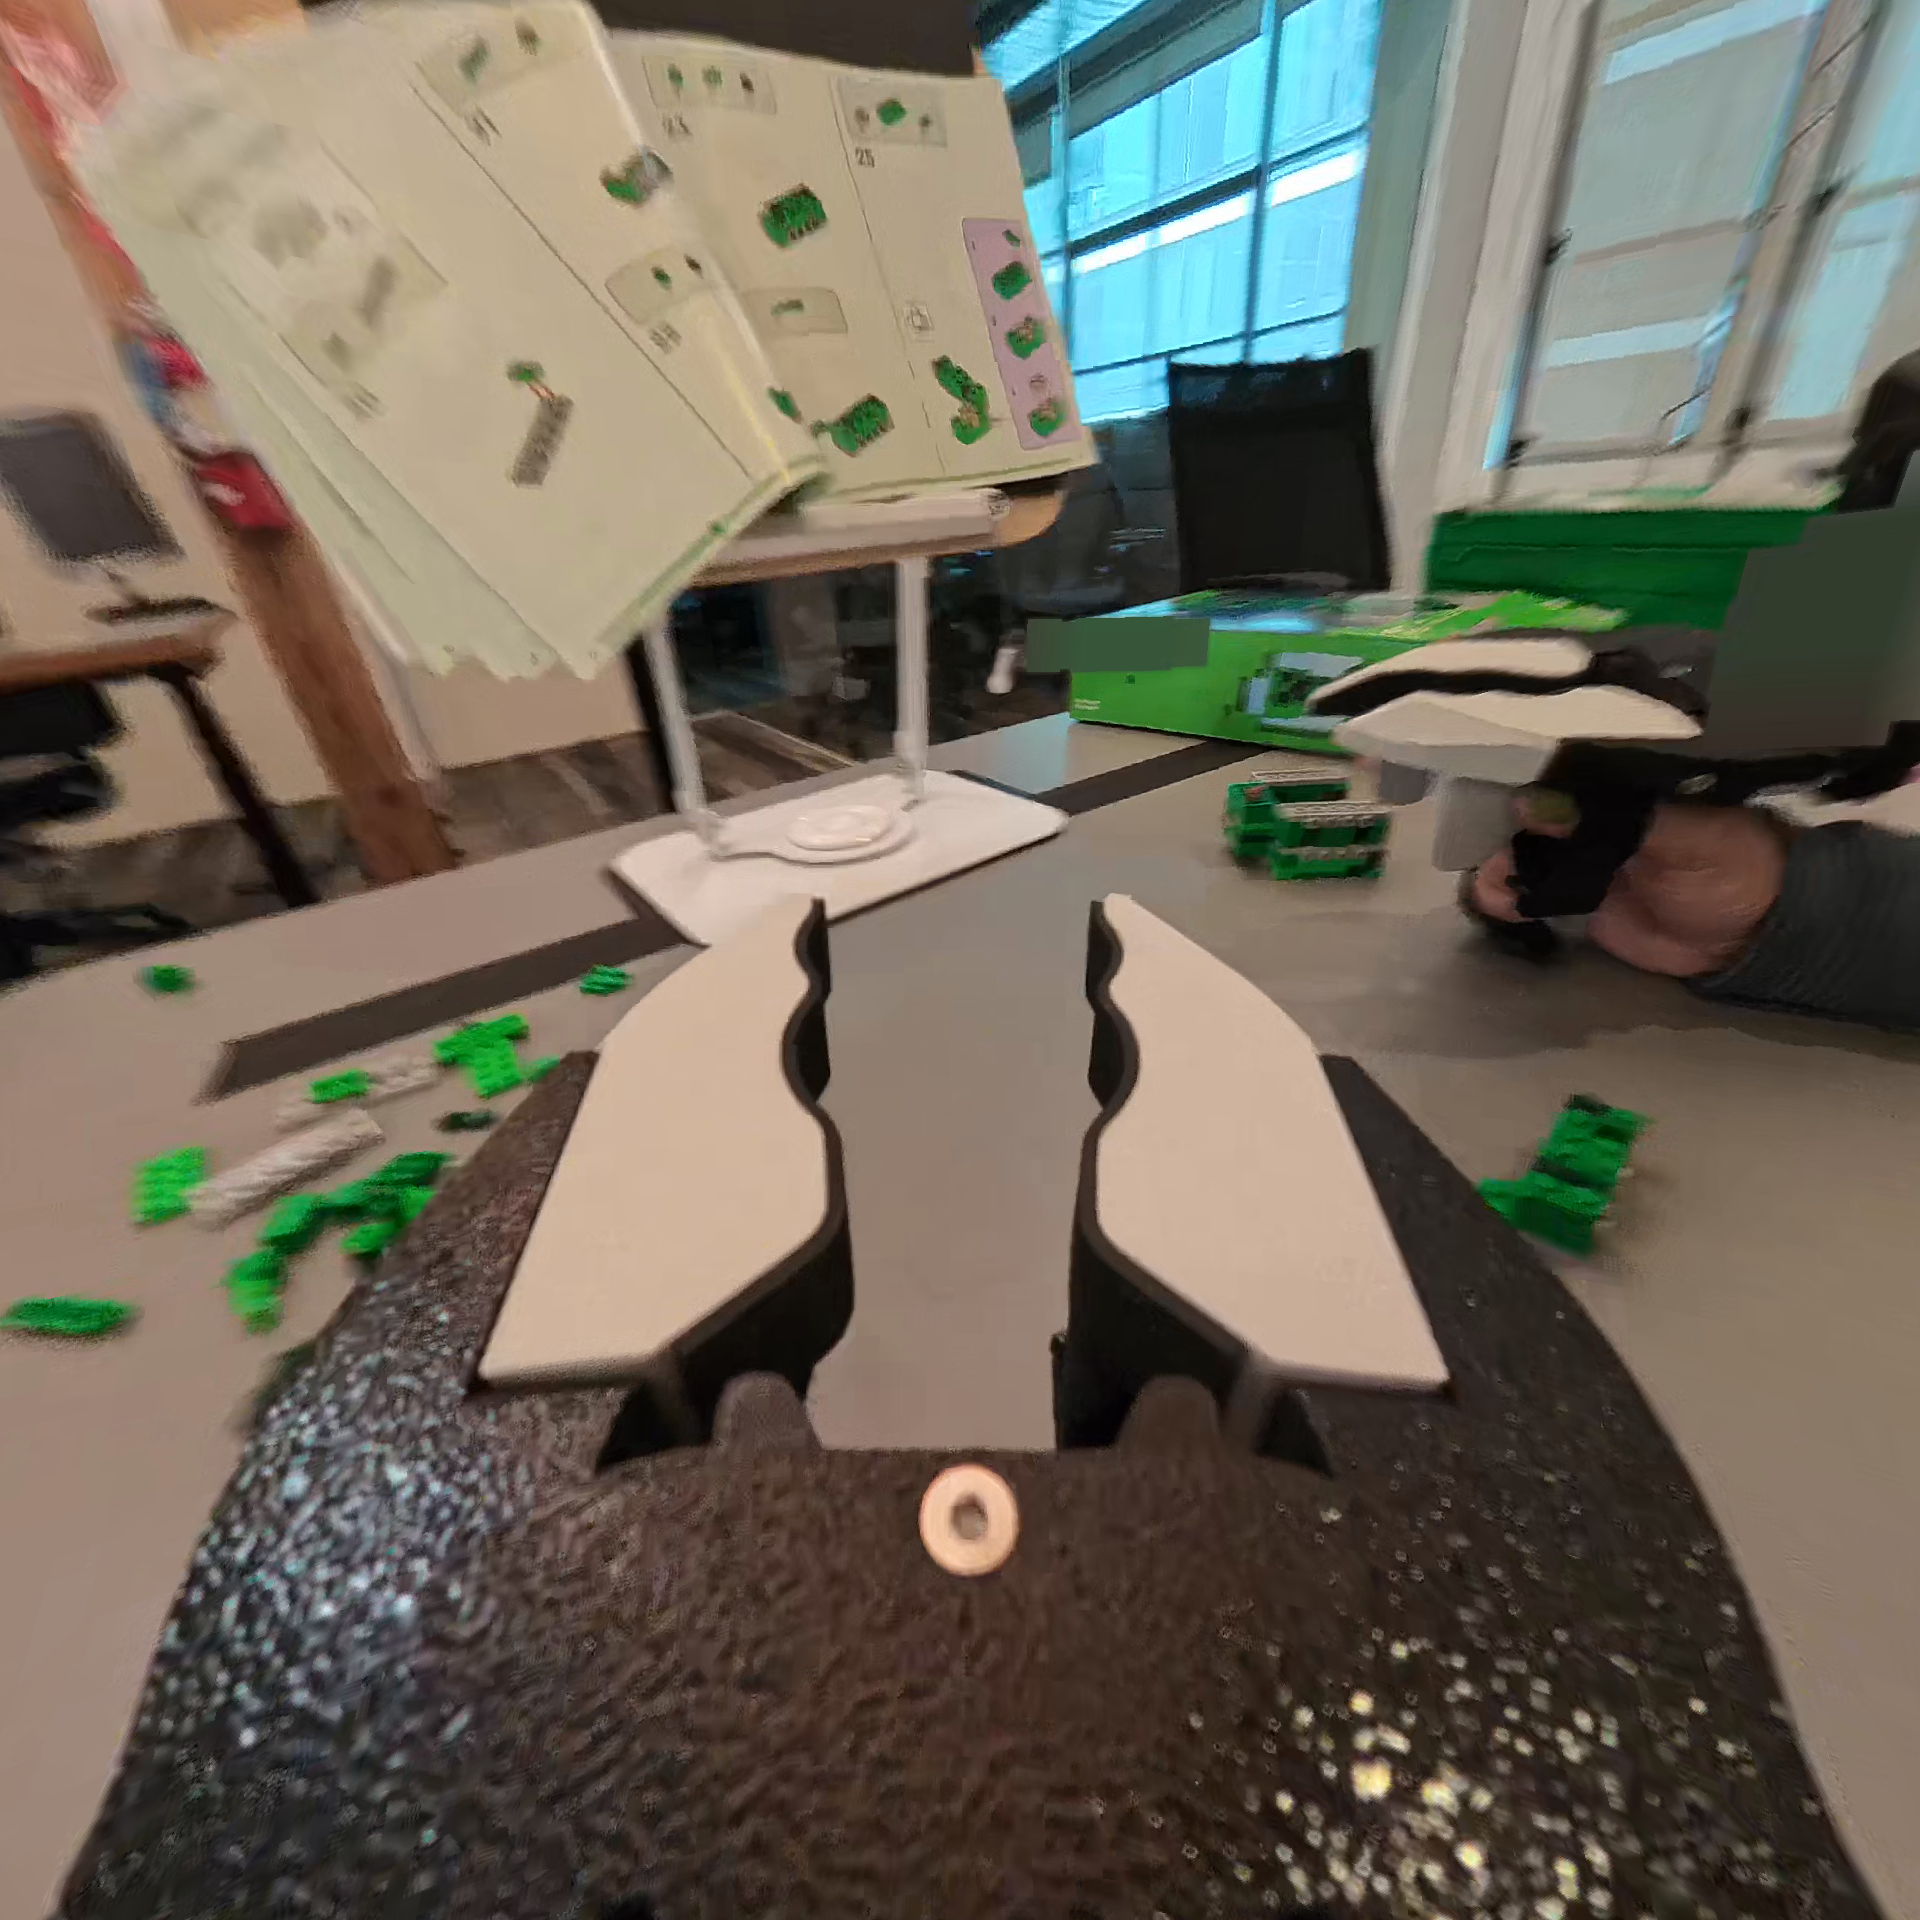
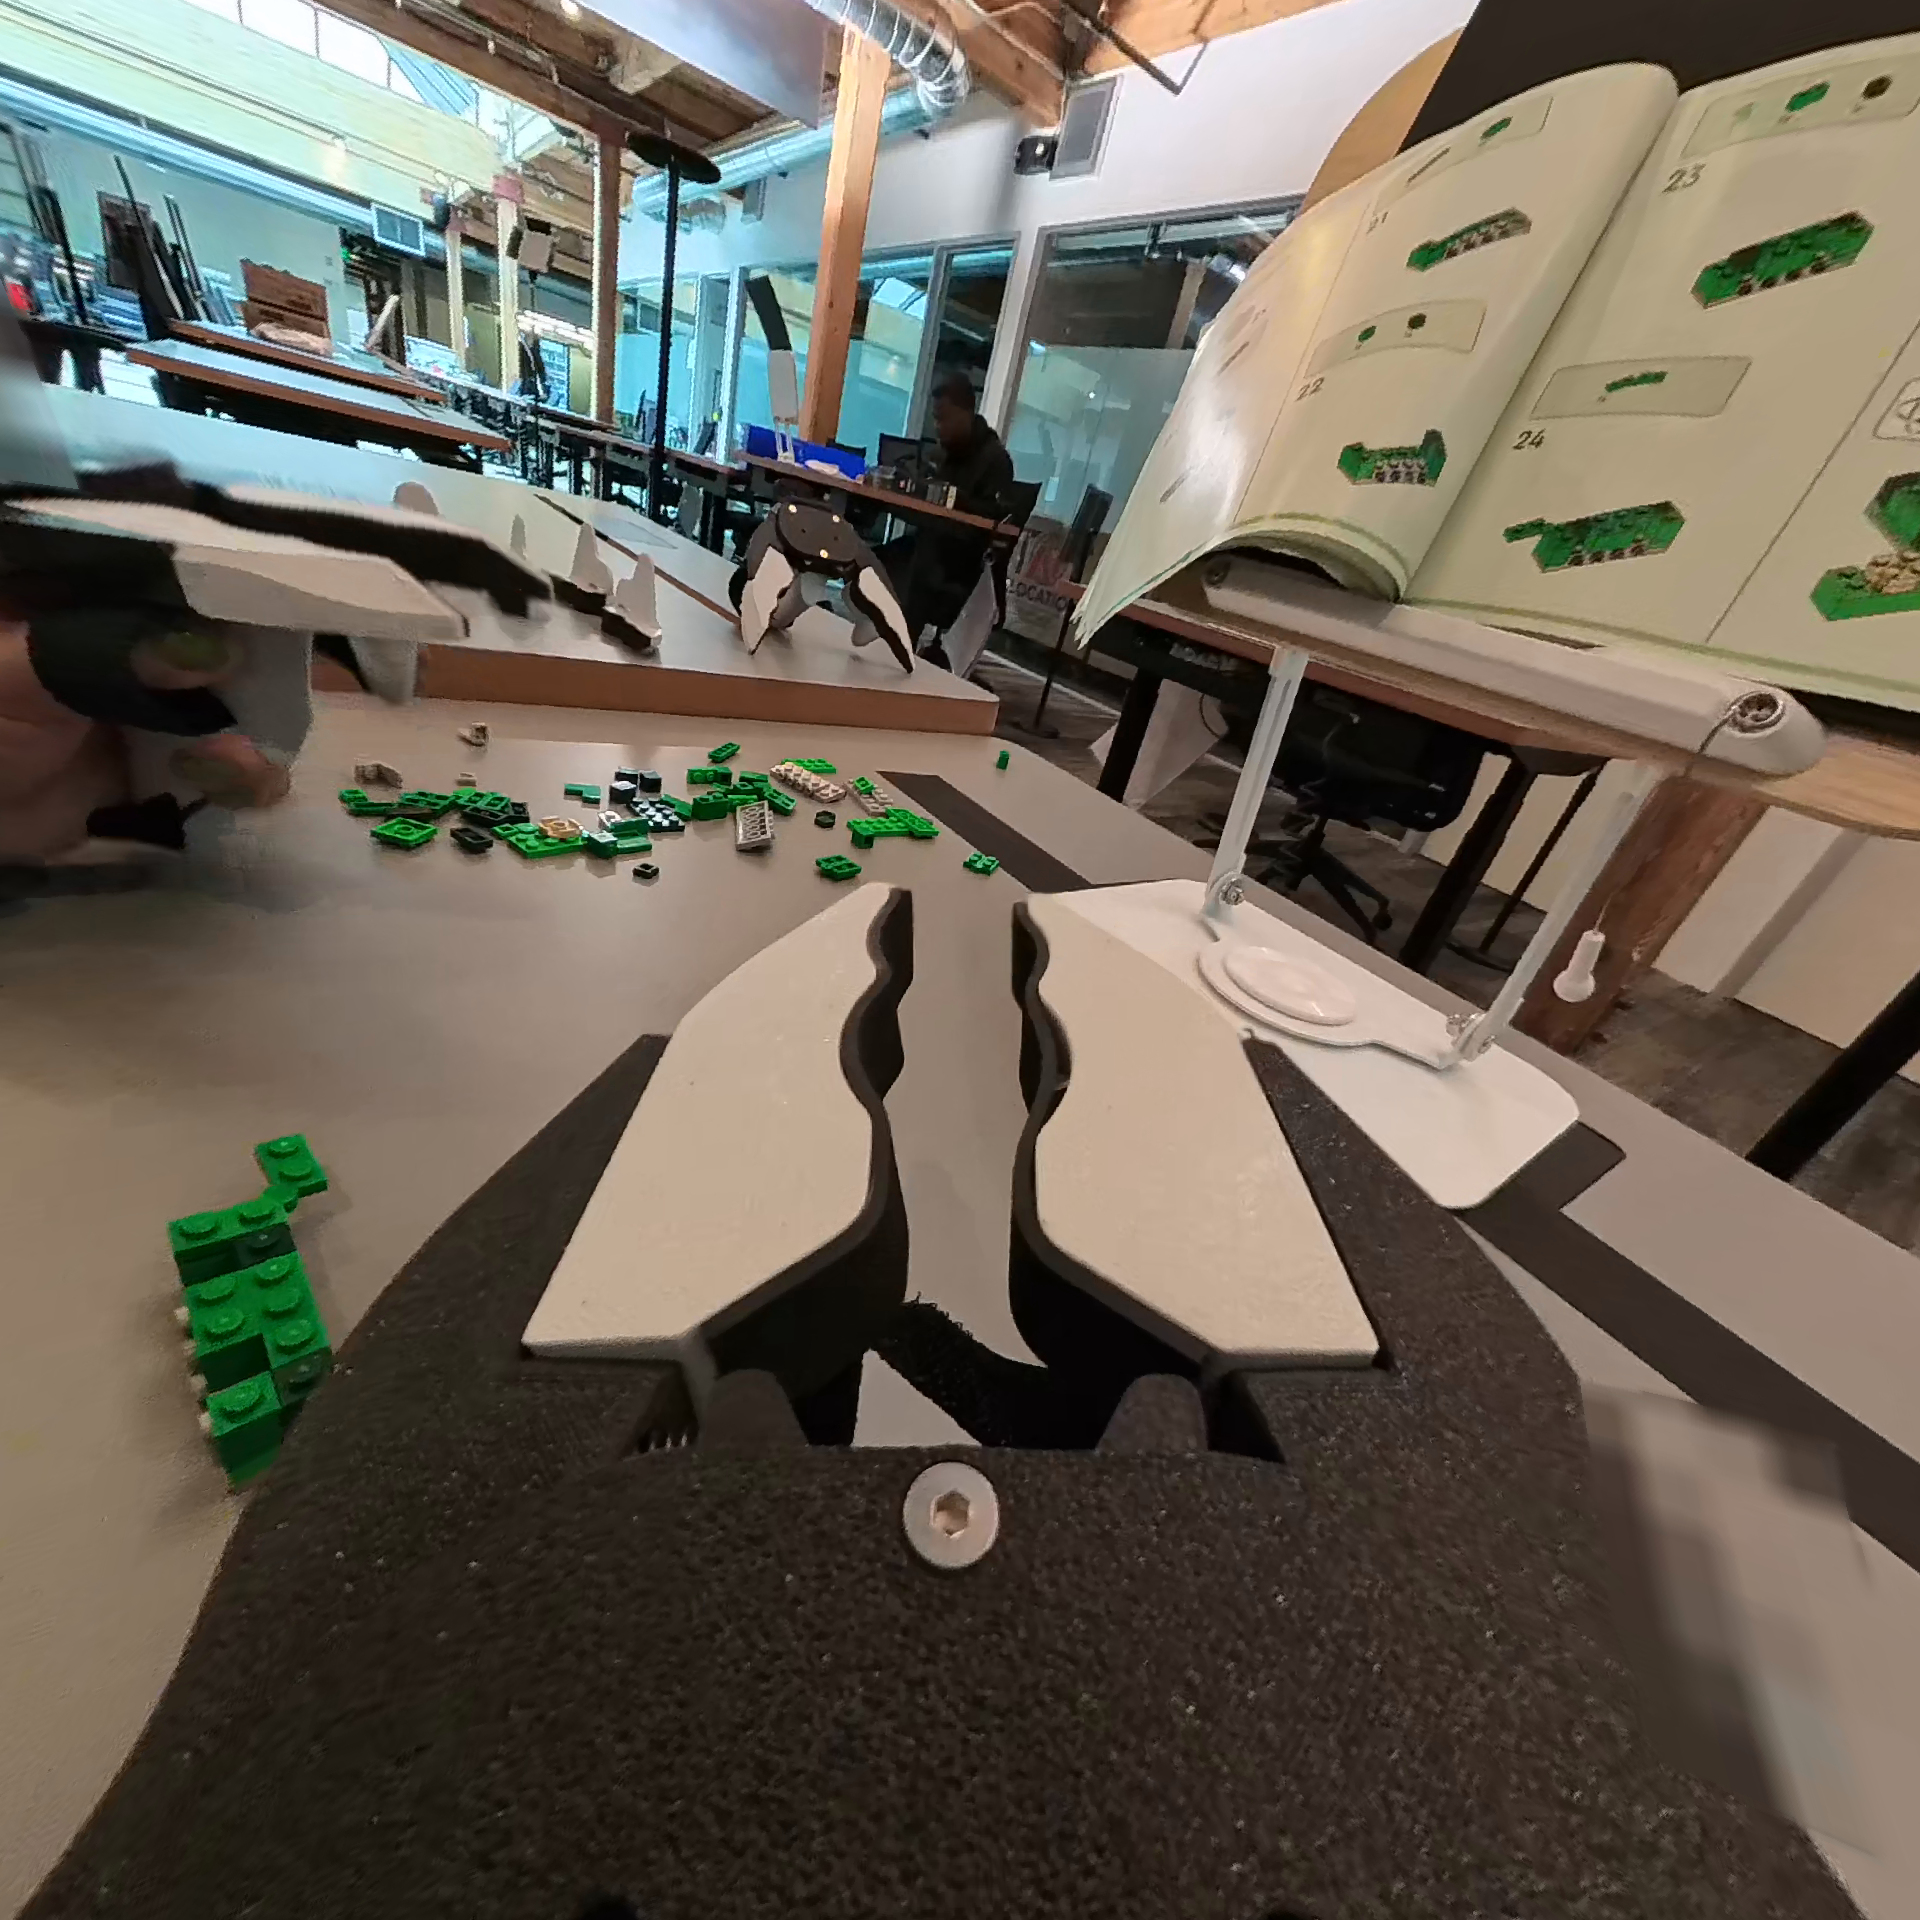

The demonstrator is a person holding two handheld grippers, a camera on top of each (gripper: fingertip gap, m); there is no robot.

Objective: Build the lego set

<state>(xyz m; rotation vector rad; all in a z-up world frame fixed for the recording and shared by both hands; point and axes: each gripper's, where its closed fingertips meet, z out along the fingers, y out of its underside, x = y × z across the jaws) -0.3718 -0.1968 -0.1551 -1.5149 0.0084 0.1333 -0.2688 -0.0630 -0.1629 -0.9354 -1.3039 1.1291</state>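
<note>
My left gripper (image 1: pixel 956 914) is open and empty, held over bare grey table (image 1: pixel 956 1143). Loose green and grey bricks (image 1: pixel 312 1195) lie to its left. A green built piece (image 1: pixel 1569 1174) lies to its right. A stacked green block (image 1: pixel 1304 831) stands farther off, just below my right gripper (image 1: pixel 1335 717), held in a hand. In the right wrist view my right gripper (image 2: pixel 958 909) has its jaws a narrow gap apart, with nothing between them. The green built piece (image 2: pixel 249 1309) lies to its left. The loose bricks (image 2: pixel 644 810) are ahead, next to my left gripper (image 2: pixel 499 608).
An open instruction booklet (image 1: pixel 623 291) rests on a white stand (image 1: pixel 831 842), also in the right wrist view (image 2: pixel 1351 1039). A green box (image 1: pixel 1299 665) lies at the back right. Black strips cross the table (image 2: pixel 987 821). Another gripper (image 2: pixel 821 592) rests on a farther table; a person (image 2: pixel 966 447) sits behind. The green built piece (image 2: pixel 249 1309) lies around 12 cm away from my right fingertips. Seen from the left wrist view (image 1: pixel 1589 1147) as well.
</note>
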